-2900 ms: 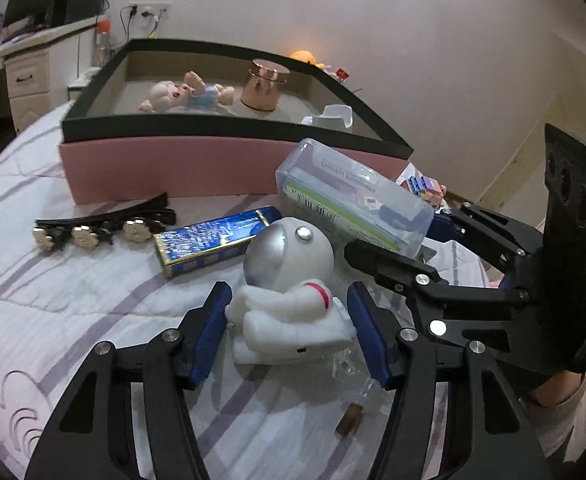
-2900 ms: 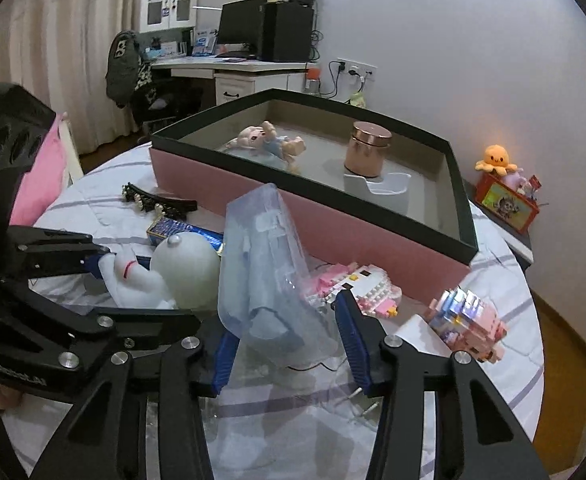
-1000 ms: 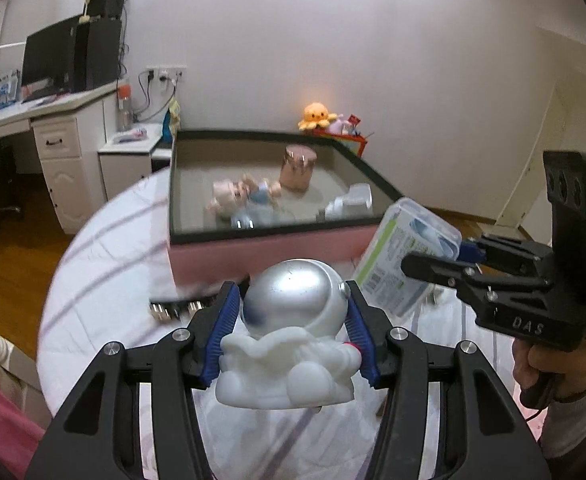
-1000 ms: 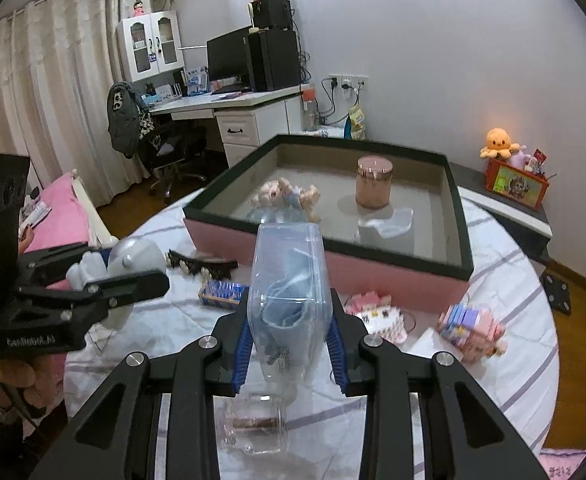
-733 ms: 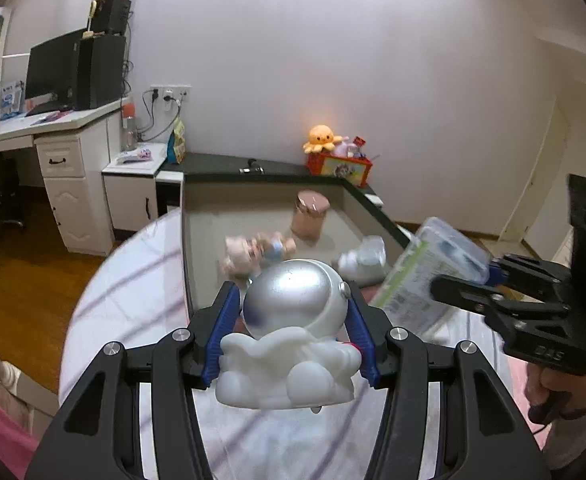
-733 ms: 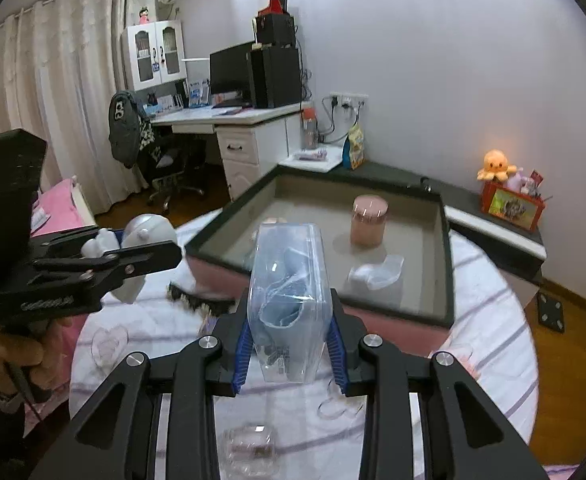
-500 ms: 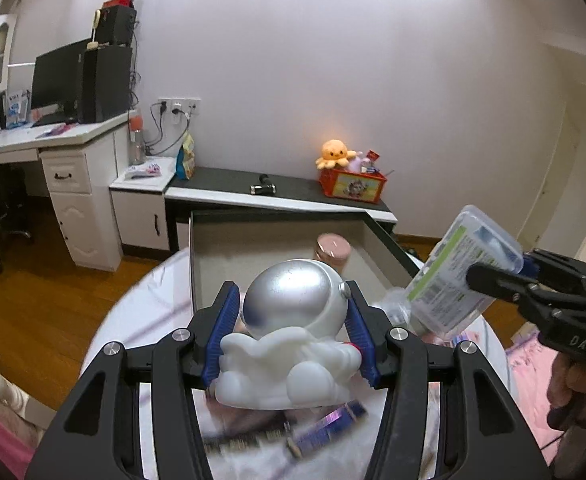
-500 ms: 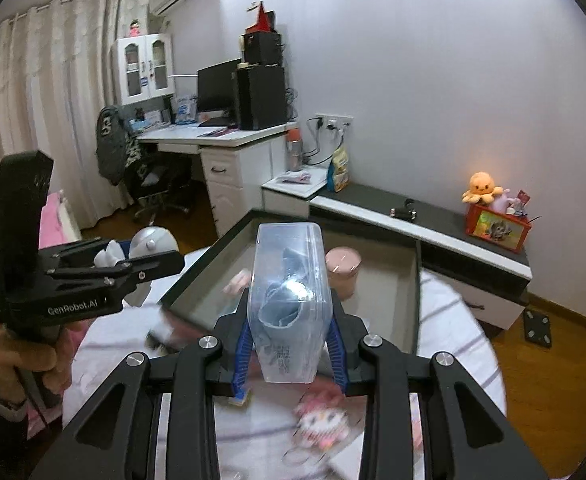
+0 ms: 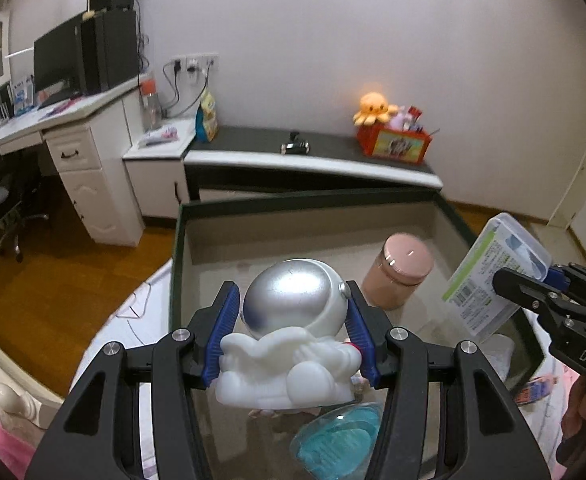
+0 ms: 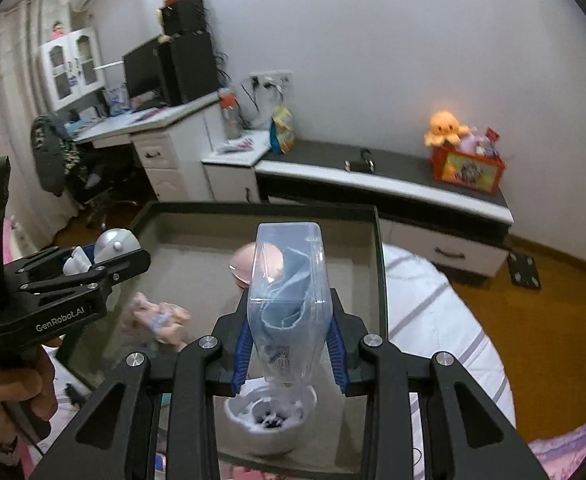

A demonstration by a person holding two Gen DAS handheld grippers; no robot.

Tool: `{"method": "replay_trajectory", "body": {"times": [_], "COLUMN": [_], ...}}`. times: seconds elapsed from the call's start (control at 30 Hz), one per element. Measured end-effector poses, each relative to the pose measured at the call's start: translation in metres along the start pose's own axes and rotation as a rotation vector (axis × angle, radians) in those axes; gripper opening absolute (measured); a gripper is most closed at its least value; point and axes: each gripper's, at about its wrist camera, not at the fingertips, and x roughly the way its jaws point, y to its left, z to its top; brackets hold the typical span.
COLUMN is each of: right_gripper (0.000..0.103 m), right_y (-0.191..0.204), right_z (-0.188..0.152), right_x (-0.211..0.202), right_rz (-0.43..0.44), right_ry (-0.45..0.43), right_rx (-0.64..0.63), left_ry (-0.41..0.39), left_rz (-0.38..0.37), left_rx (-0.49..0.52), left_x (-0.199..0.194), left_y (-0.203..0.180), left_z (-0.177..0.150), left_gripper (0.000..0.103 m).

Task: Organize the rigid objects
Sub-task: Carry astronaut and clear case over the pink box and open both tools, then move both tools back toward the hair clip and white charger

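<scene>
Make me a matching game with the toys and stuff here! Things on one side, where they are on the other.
Things:
1. astronaut toy
2. clear plastic case
3. pink-lidded jar
4. orange octopus plush

Places:
A. standing on the floor of the big box
B. on the red box by the wall
C. gripped in the left tongs
D. gripped in the right tongs

Pairs: 1-C, 2-D, 3-A, 4-B

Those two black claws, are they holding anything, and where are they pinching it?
Yes. The left gripper clamps an astronaut toy by the sides of its helmet. The right gripper squeezes a clear plastic box at its lower sides.
</scene>
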Motion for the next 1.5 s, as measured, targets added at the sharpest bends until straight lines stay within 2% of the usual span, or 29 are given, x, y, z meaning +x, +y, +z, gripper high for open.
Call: {"method": "replay_trajectory", "body": {"times": [0.07, 0.13, 0.17, 0.2, 0.23, 0.27, 0.37, 0.47, 0.7, 1.13, 1.5], "right_gripper": [0.033, 0.036, 0.05, 0.071, 0.08, 0.085, 0.086, 0.103, 0.103, 0.103, 0.103], "right_y": [-0.005, -0.007, -0.007, -0.008, -0.008, -0.008, -0.005, 0.0, 0.009, 0.033, 0.044], "right_z": [-0.003, -0.006, -0.007, -0.008, -0.008, -0.007, -0.009, -0.012, -0.031, -0.079, -0.13], "right_x": [0.003, 0.003, 0.001, -0.003, -0.006, -0.009, -0.018, -0.028, -0.063, -0.137, -0.169], "right_rz": [-0.004, -0.012, -0.017, -0.02, -0.021, -0.023, -0.041, -0.056, -0.024, -0.058, -0.092], "right_ry": [0.008, 0.014, 0.009, -0.003, -0.019, -0.033, -0.046, -0.066, -0.115, -0.195, -0.205], "right_rx": [0.004, 0.004, 0.006, 0.011, 0.015, 0.017, 0.032, 0.056, 0.081, 0.073, 0.11], "left_ry": [0.017, 0.017, 0.01, -0.002, -0.018, -0.025, -0.034, -0.053, -0.122, -0.241, -0.207], "left_rz": [0.018, 0.049, 0.062, 0.07, 0.081, 0.089, 0.111, 0.124, 0.115, 0.064, 0.059], "left_rx": [0.007, 0.007, 0.0, -0.007, -0.01, -0.008, 0.004, -0.002, -0.005, 0.001, -0.046], "left_x": [0.004, 0.005, 0.002, -0.002, -0.008, -0.012, -0.023, -0.038, -0.087, -0.187, -0.216], "left_y": [-0.001, 0.0, 0.002, 0.003, 0.004, 0.005, 0.004, 0.005, 0.001, -0.018, -0.01], "left_z": [-0.004, -0.006, -0.007, -0.008, -0.009, -0.01, -0.015, -0.023, -0.046, -0.106, -0.176], "left_gripper": [0.054, 0.066, 0.083, 0.096, 0.1, 0.103, 0.103, 0.103, 0.103, 0.103, 0.103]}}
